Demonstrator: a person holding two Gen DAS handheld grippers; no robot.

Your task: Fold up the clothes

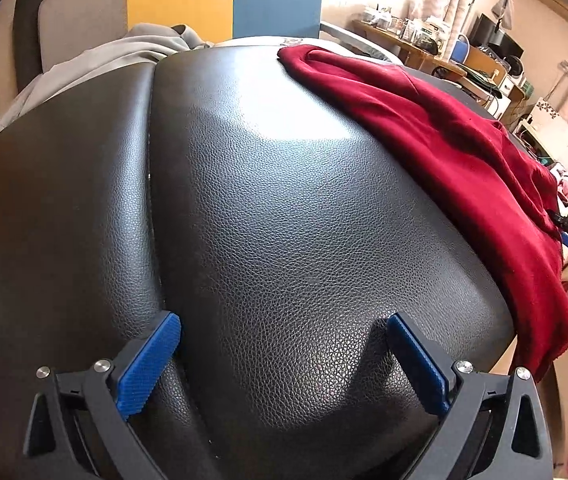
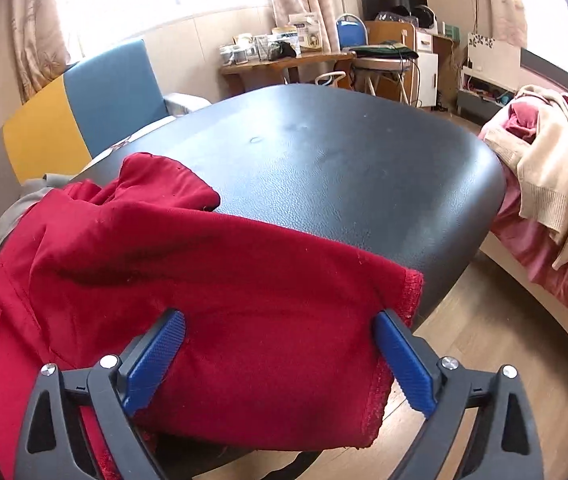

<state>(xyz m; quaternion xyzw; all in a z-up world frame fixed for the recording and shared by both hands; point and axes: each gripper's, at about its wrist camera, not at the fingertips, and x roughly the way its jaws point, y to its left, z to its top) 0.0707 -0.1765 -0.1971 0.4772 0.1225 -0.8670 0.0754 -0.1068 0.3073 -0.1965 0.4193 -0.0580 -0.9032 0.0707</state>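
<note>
A dark red garment [image 1: 456, 148] lies along the right side of the black leather table [image 1: 284, 220], its near end hanging over the edge. My left gripper [image 1: 284, 354] is open and empty, low over bare leather to the left of the garment. In the right wrist view the red garment [image 2: 204, 280] fills the near left, draped over the table's [image 2: 344, 160] front edge. My right gripper [image 2: 280, 350] is open, its blue pads [image 2: 156, 360] on either side of the garment's hanging hem, not closed on it.
A grey garment [image 1: 96, 68] lies at the table's far left. A pile of cream and pink clothes [image 2: 552, 184] sits on a surface to the right. A blue and yellow panel [image 2: 84, 108] stands behind the table. Cluttered desks and a stool [image 2: 380, 64] line the far wall.
</note>
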